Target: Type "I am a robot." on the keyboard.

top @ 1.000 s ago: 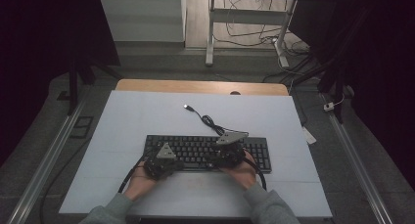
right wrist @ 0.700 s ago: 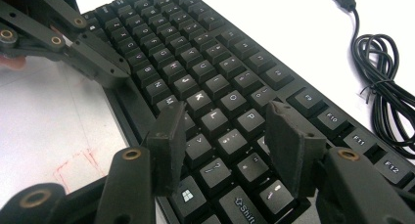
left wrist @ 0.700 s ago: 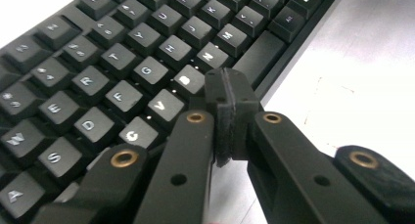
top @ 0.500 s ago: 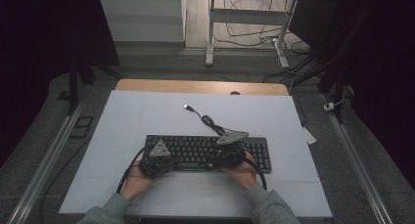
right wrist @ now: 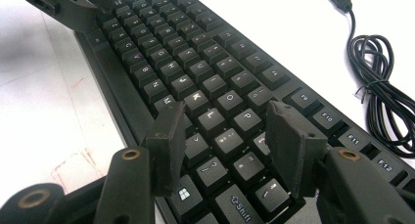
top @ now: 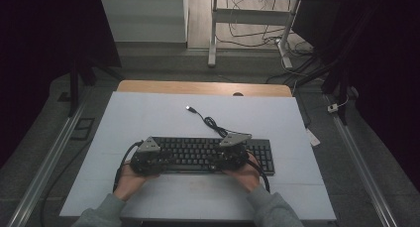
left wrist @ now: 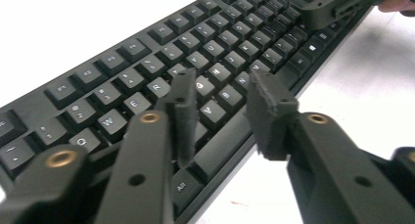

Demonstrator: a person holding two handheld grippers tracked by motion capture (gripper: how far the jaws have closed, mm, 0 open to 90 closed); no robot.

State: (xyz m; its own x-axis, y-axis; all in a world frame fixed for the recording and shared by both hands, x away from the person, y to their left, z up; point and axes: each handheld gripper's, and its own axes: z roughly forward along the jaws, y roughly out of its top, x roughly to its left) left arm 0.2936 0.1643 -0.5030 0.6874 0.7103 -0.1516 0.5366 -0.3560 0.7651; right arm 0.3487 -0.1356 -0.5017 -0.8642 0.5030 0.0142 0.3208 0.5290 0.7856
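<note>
Keyboard: we see the black keyboard (top: 208, 155) lying flat on the white surface (top: 148, 118), near its front edge, between our two hands.
Left claw: our left claw (left wrist: 222, 114) hangs over the keyboard's near left edge; its jaws have just been opening, with nothing pinched between them.
Right claw: our right claw (right wrist: 225, 141) stands parted above the right-hand letter keys, touching none.
Cable: the keyboard's coiled cable (top: 210, 123) lies just behind it.
</note>
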